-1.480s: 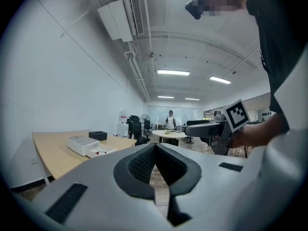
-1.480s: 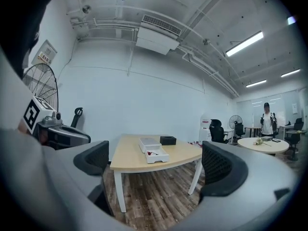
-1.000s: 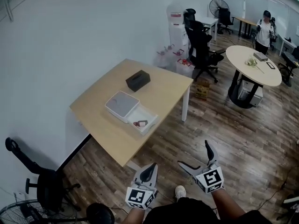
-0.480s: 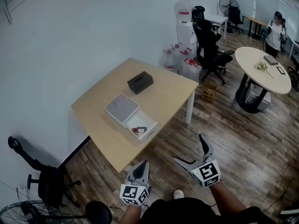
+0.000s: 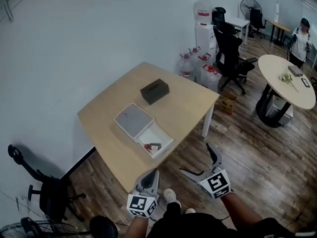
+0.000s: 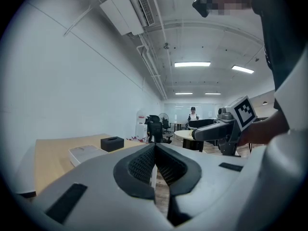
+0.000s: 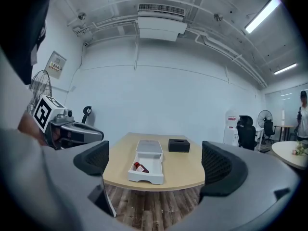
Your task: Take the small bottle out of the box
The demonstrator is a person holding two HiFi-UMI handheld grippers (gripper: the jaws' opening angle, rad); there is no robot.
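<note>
A small bottle [image 5: 153,146] with dark red contents lies in the open drawer of a white box [image 5: 167,144] near the front edge of the wooden table [image 5: 188,103]. Both grippers hang over the floor, short of that edge. My left gripper [image 5: 151,175] is shut with nothing in it. My right gripper [image 5: 196,159] is open and empty. In the right gripper view the bottle [image 7: 140,167] and the box [image 7: 146,177] sit straight ahead between the spread jaws, well apart from them. In the left gripper view the jaws meet at the left gripper [image 6: 155,151].
A black tissue box [image 5: 154,91] sits behind the white box. An office chair [image 5: 232,51], a water dispenser [image 5: 204,26] and water jugs [image 5: 196,66] stand beyond the table. A round table [image 5: 290,81] and a person [image 5: 301,41] are at far right. Another chair [image 5: 42,192] is at lower left.
The view has moved closer to the table, and a foot has stepped forward. Both grippers have dropped slightly in the frame; the left stays shut and the right open.
</note>
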